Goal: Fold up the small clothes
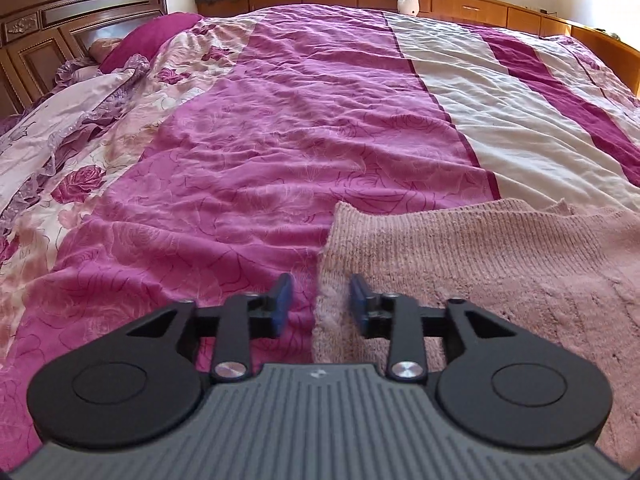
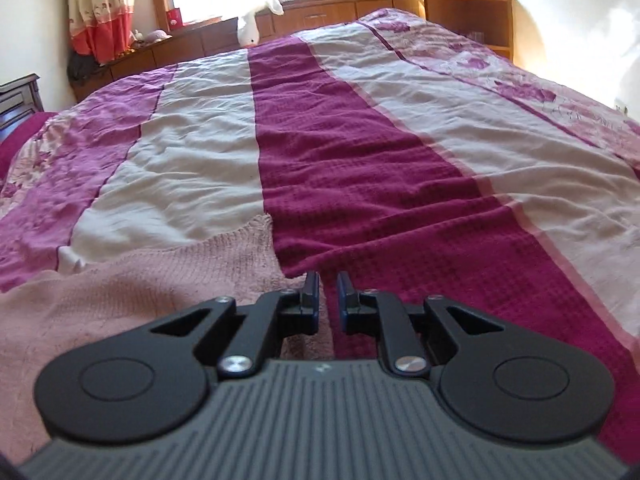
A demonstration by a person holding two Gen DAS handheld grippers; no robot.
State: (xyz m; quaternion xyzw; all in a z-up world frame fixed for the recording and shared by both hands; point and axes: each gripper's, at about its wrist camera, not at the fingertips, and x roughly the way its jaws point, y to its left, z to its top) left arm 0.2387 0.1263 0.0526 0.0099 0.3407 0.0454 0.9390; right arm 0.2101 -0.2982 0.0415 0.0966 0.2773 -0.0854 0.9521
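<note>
A: Where is the garment?

B: A pale pink knitted sweater (image 1: 480, 264) lies spread flat on the near part of the bed, on a striped magenta-and-cream bedspread (image 1: 280, 140). Its left edge runs up the middle of the left wrist view; in the right wrist view the same sweater (image 2: 140, 280) fills the near left, its right edge meeting the dark magenta stripe (image 2: 340, 160).

A: And the tools?

B: One at each side edge. The left tool (image 1: 319, 300) hovers low with its blue pads moderately apart, straddling the sweater's left edge and gripping nothing. The right tool (image 2: 328, 300) sits at the right edge, its pads only narrowly apart; no cloth shows between them, so it appears empty.

A: Why that placement?

B: Judging by the task, the flat spread and the tools posted at opposite edges suit a first fold: each side can be pinched and carried over together.

A: What lies beyond?

B: A carved dark headboard (image 1: 60, 28) and pillows far left, low wooden cabinets (image 1: 460, 4) under a sunlit window, and a white soft toy (image 2: 252, 24) on the ledge.
</note>
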